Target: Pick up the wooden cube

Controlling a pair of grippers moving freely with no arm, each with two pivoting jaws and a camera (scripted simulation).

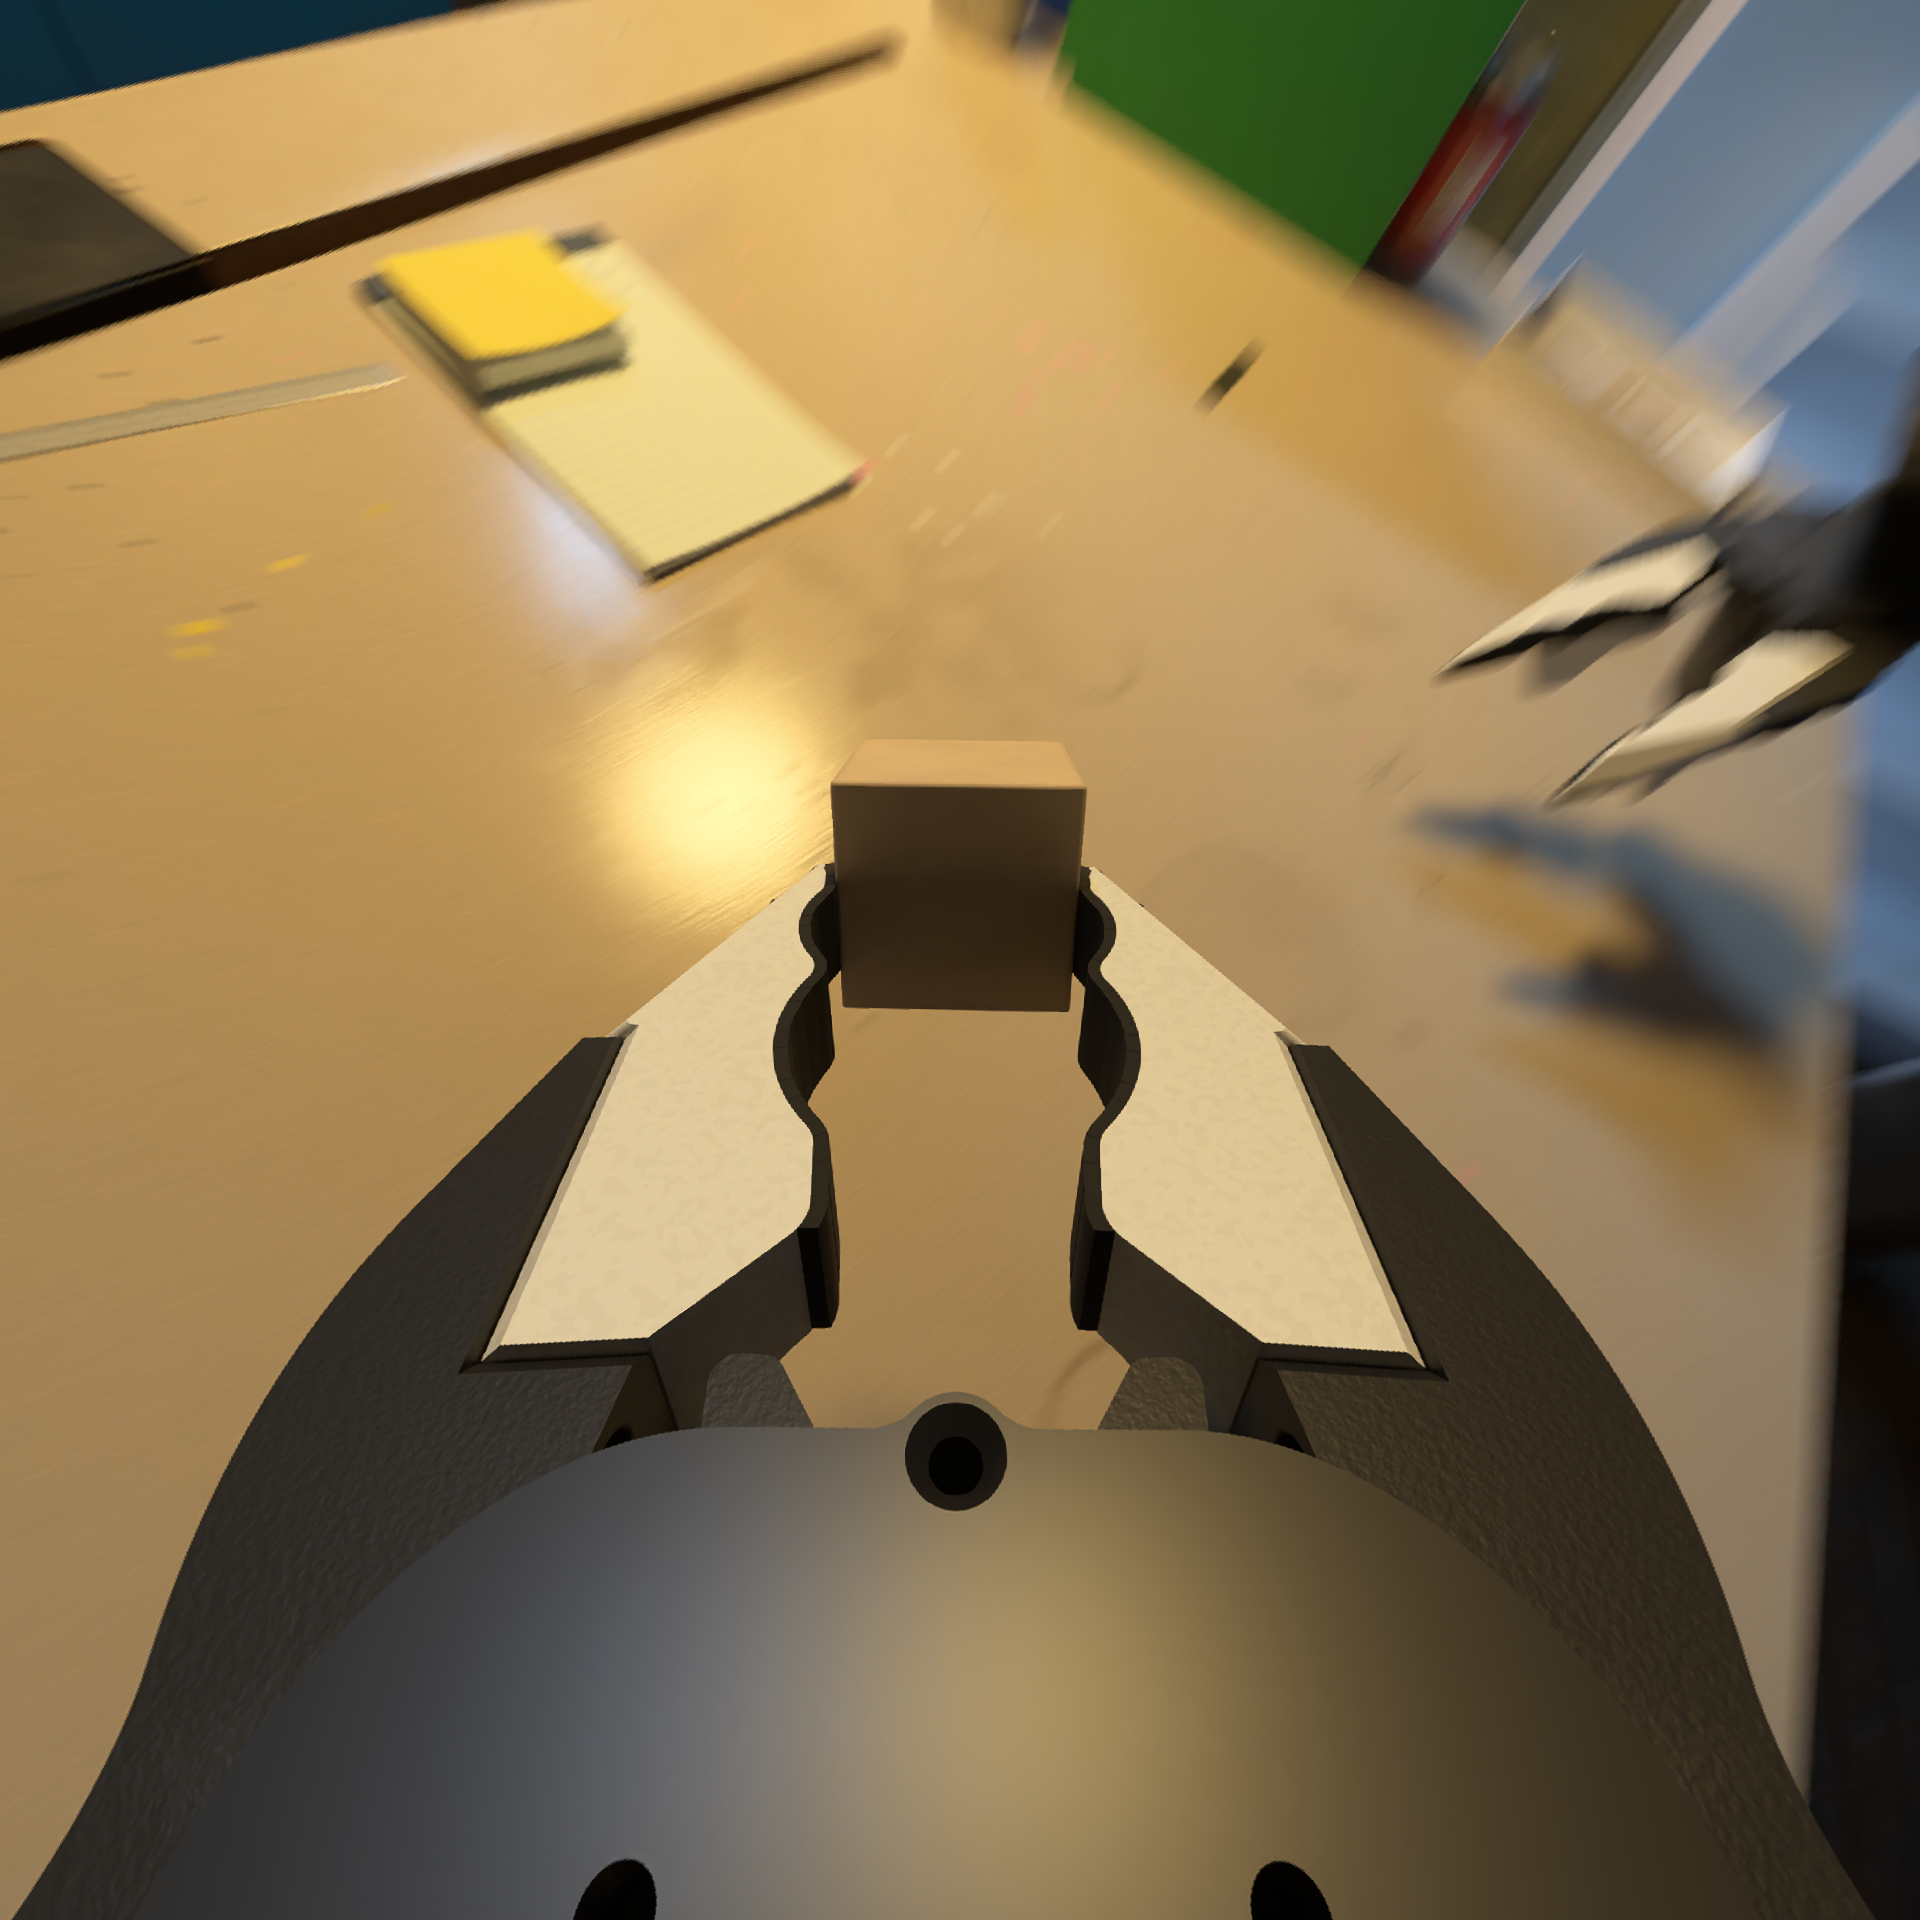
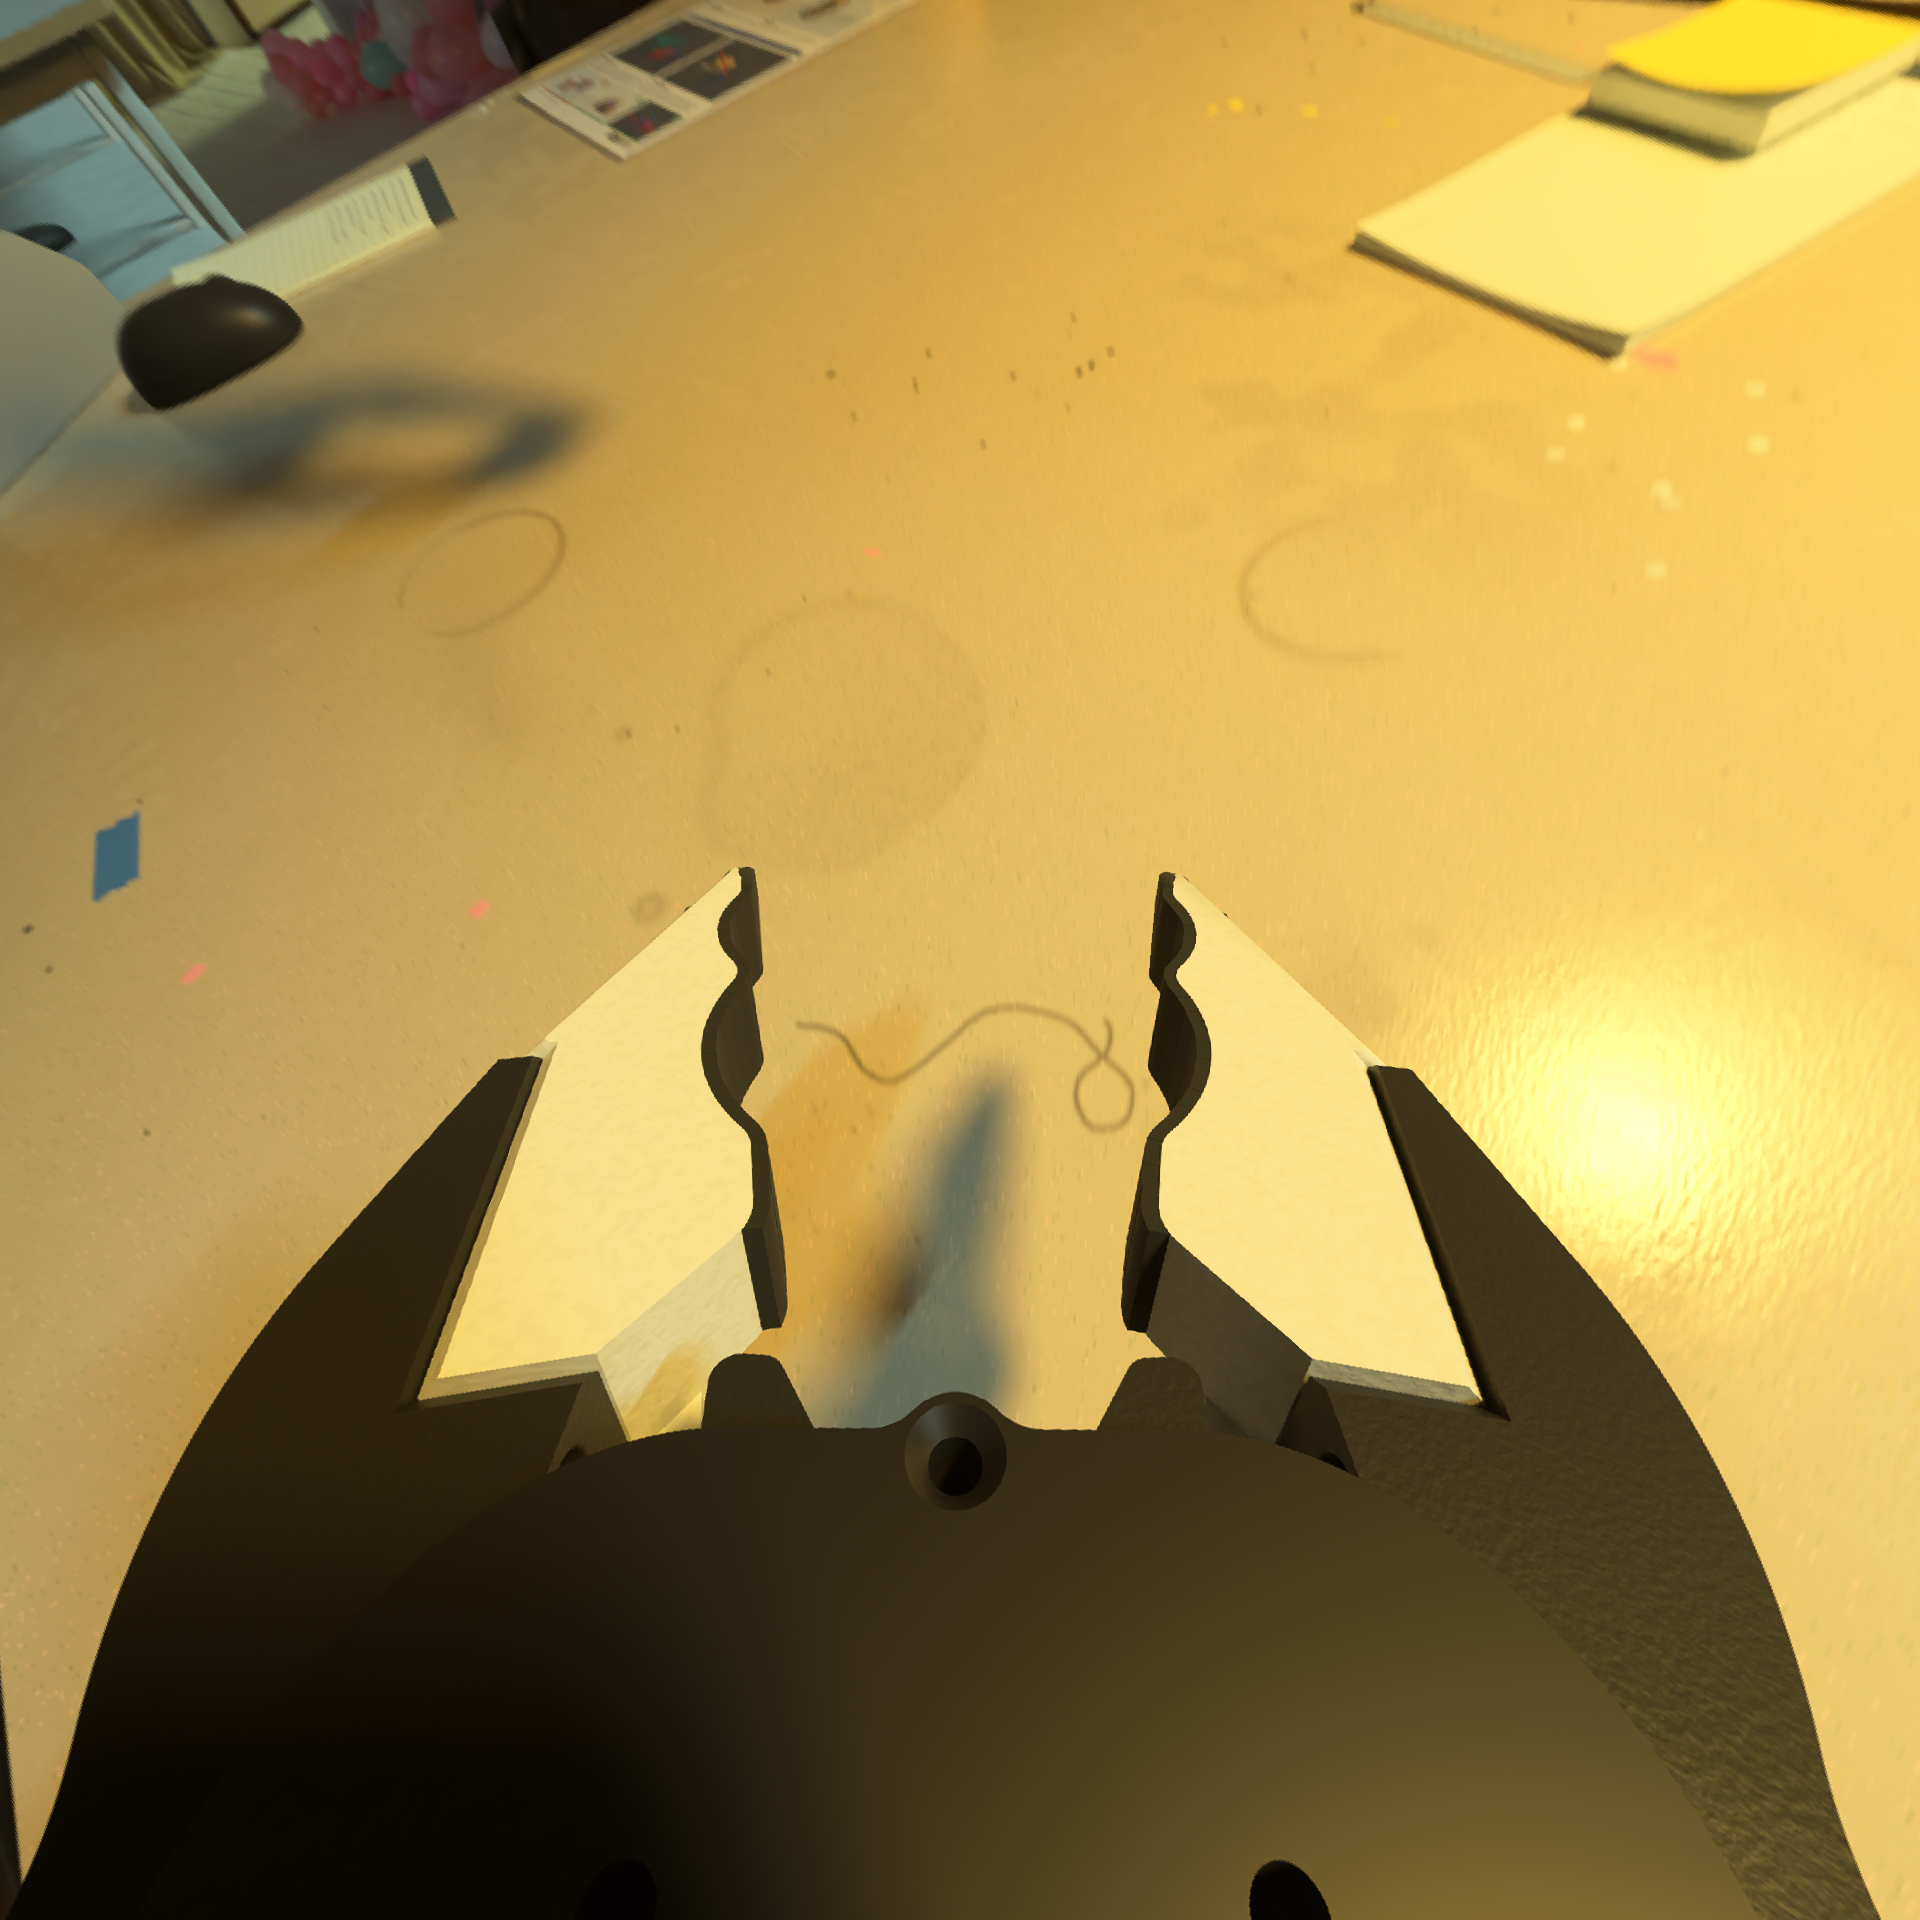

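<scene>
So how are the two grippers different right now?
The left gripper has its jaws closed on the cube; the right gripper has its jaws spread apart with nothing between them. The left one's view is blurred all around, while the right one's view over the table is sharp. Both have the same dark body and pale wavy-edged jaws.

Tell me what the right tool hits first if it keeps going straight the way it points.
Probably just the bare table. The right tool is open and empty, and nothing stands in its line ahead; only faint ring marks and a thin squiggle show on the surface. How soon it would touch down is unclear.
</scene>
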